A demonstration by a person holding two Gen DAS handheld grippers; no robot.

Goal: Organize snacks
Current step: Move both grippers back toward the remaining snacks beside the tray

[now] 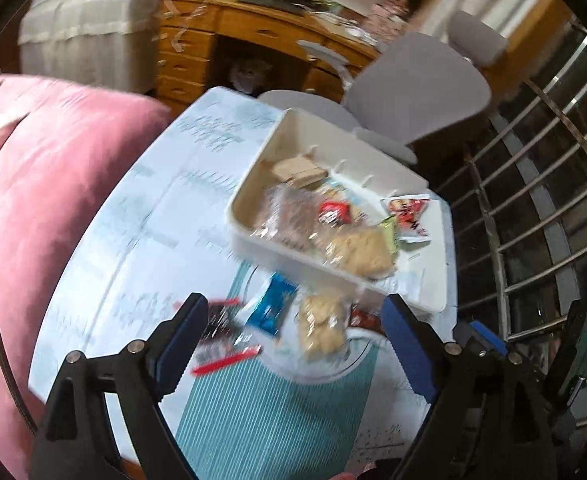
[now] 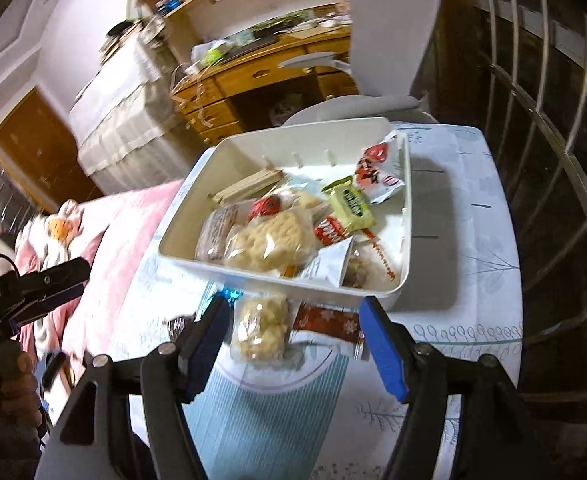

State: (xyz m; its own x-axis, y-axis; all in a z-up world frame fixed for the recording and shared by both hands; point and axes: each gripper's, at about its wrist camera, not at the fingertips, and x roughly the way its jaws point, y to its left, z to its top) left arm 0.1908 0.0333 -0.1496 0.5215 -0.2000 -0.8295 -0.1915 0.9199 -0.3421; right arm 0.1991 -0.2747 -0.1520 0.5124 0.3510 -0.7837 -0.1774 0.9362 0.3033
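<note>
A white bin (image 1: 259,160) (image 2: 179,220) stands on the table and holds several snack packets, among them a large clear bag of pale biscuits (image 1: 359,254) (image 2: 269,246) and a green packet (image 2: 351,204). In front of the bin lie loose snacks: a small clear bag of biscuits (image 1: 323,326) (image 2: 259,332), a blue packet (image 1: 271,306), a red-and-black packet (image 1: 223,332) and a brown-red packet (image 2: 327,324). My left gripper (image 1: 295,320) hovers open above the blue packet and the small bag. Over the small bag and the brown-red packet, my right gripper (image 2: 295,314) is open too. Neither touches a snack.
The table carries a pale printed cloth (image 1: 141,216) with a teal striped patch (image 1: 269,412). A pink quilt (image 1: 41,184) lies to the left. A grey chair (image 1: 413,92) and a wooden desk (image 1: 221,40) stand behind. Metal railing (image 1: 533,184) runs along the right.
</note>
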